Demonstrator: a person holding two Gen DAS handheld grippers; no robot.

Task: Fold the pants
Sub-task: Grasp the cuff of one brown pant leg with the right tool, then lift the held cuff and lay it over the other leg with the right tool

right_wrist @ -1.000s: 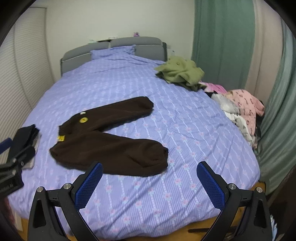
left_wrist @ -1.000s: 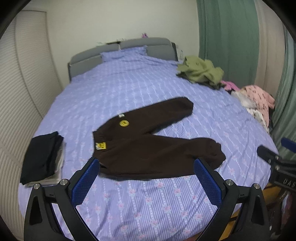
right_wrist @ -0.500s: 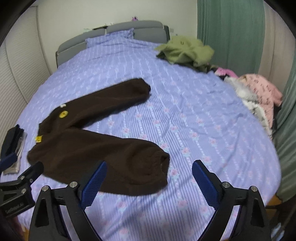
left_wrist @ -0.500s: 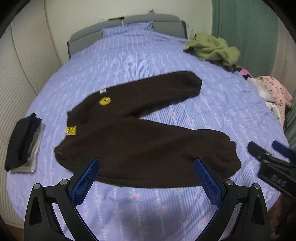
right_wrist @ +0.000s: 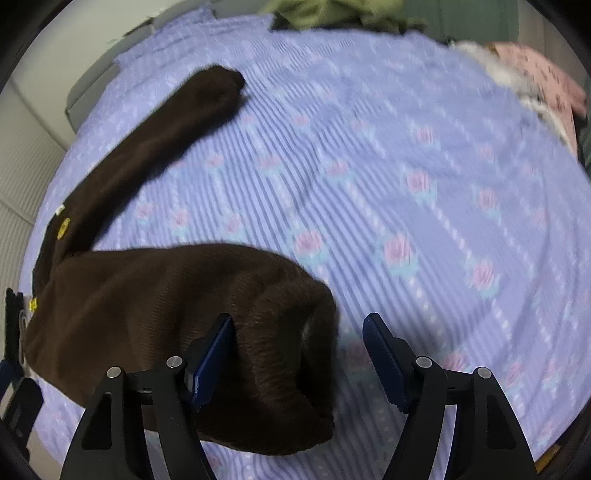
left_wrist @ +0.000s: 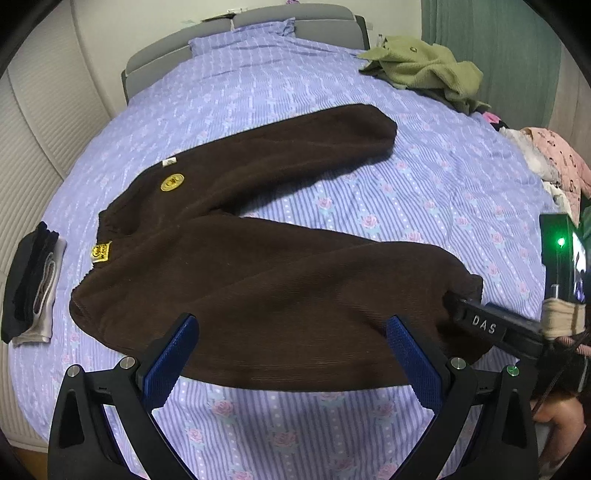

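Note:
Dark brown fleece pants (left_wrist: 258,266) lie spread on the purple flowered bed (left_wrist: 288,85), waist at the left, two legs splayed to the right. My left gripper (left_wrist: 291,350) is open, low over the near leg's lower edge. My right gripper (right_wrist: 299,350) is open around the near leg's cuff (right_wrist: 291,332), with the cuff between the jaws; the frames do not show contact. The right gripper also shows in the left wrist view (left_wrist: 480,325) at that cuff. The pants show in the right wrist view (right_wrist: 147,302), which is blurred.
A folded dark and grey stack (left_wrist: 29,284) lies at the bed's left edge. A green garment (left_wrist: 421,70) and pink and white clothes (left_wrist: 554,166) lie at the far right. The grey headboard (left_wrist: 258,18) is at the back.
Both grippers have moved forward and down toward the pants. The right gripper has come around the near leg's cuff and its jaws have narrowed a little.

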